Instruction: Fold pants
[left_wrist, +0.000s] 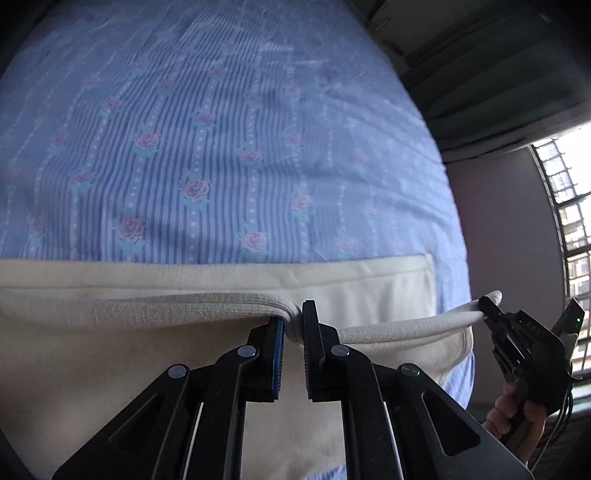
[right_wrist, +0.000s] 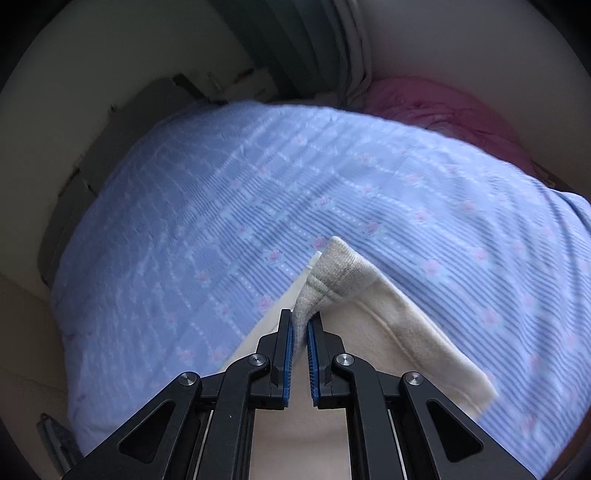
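Stretching sideways, the pants' waistband (left_wrist: 177, 310) (ribbed) spans both tools.

a bed (left_wrist: 221, 129) in blue floral sheets, dark curtains (left_wrist: 498, 74), bright barred window (left_wrist: 569, 221).

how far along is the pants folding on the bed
Done: both grippers are clamped on the ribbed waistband of the cream pants, the left gripper mid-band, the right gripper at its corner. In hand: the band is lifted over the blue floral sheet. Left: no finished fold shows yet.
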